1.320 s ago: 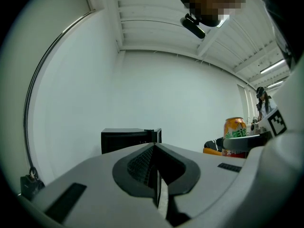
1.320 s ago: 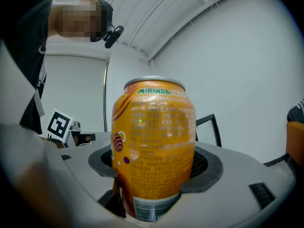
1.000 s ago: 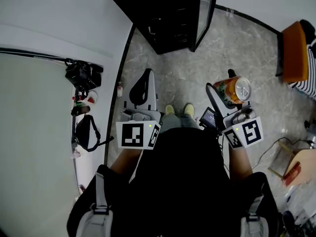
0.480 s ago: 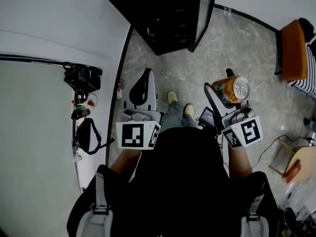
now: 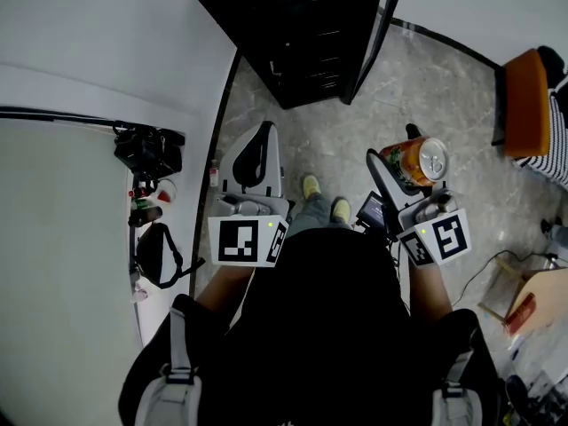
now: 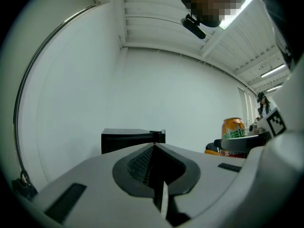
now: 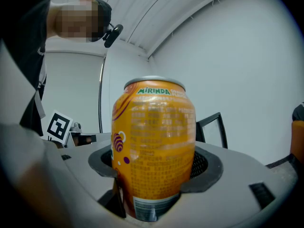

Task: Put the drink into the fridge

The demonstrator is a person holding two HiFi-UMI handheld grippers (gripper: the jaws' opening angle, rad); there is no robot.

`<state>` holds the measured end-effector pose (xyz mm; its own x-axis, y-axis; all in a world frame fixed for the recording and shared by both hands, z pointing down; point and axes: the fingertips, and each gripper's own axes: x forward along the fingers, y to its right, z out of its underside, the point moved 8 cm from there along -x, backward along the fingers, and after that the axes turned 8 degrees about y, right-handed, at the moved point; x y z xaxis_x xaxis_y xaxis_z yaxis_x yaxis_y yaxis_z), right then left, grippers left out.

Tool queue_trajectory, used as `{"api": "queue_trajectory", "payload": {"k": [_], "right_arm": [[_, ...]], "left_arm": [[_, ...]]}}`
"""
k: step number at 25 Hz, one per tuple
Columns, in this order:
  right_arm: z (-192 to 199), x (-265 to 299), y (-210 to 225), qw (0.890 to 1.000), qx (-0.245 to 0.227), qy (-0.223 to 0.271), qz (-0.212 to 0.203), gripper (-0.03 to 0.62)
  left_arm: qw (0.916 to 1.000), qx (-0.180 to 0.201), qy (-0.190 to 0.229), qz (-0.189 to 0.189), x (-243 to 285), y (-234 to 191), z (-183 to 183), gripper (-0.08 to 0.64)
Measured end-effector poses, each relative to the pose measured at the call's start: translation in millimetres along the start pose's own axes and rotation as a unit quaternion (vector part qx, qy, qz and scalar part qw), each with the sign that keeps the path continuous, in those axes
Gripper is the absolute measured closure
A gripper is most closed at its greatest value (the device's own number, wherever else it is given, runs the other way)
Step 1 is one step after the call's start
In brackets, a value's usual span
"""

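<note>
An orange Mirinda drink can stands upright between the jaws of my right gripper, held over the marble floor. In the right gripper view the can fills the middle, and the right gripper is shut on its lower half. The black fridge stands ahead by the white wall, with its glass door swung open. My left gripper is shut and holds nothing. In the left gripper view its closed tips aim toward the fridge, with the can off to the right.
A black camera bag on a stand and small bottles sit along the left wall. An orange chair and a person's striped sleeve are at the right. A wooden table corner and cables lie lower right. Yellow shoes stand on the floor.
The person's feet have stepped and the fridge sits slightly nearer in view. Both grippers keep their pose, the can still held in the right one.
</note>
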<state>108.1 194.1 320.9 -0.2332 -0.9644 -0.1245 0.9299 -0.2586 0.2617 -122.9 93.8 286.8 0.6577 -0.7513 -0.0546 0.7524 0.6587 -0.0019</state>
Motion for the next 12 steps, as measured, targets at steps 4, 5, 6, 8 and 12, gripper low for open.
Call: {"api": "queue_trajectory", "payload": {"k": [4,5,6,8,12], "right_arm": [[0.5,26.7,-1.4,1.000,-0.002,0.001,-0.002,0.252],[1.3,32.8,-0.8,1.000,-0.002,0.001,-0.003,0.252],[2.1,38.5,-0.1,1.000,-0.001,0.001,-0.003,0.252],[3.5,49.9,0.6,1.000,-0.002,0.000,-0.004,0.252],[5.9,70.4,0.0,1.000,-0.004,0.000,-0.005,0.252]], "left_arm": [[0.9997,0.020,0.012,0.000,13.2,-18.3,-1.8,0.551],[0.9997,0.023,0.013,0.001,16.8,-22.0,-1.6,0.551],[0.9997,0.022,0.014,0.001,20.1,-25.7,-1.3,0.551],[0.9997,0.020,0.015,0.001,26.0,-33.9,-0.6,0.552],[0.9998,0.015,0.015,0.000,35.2,-50.4,2.1,0.551]]}}
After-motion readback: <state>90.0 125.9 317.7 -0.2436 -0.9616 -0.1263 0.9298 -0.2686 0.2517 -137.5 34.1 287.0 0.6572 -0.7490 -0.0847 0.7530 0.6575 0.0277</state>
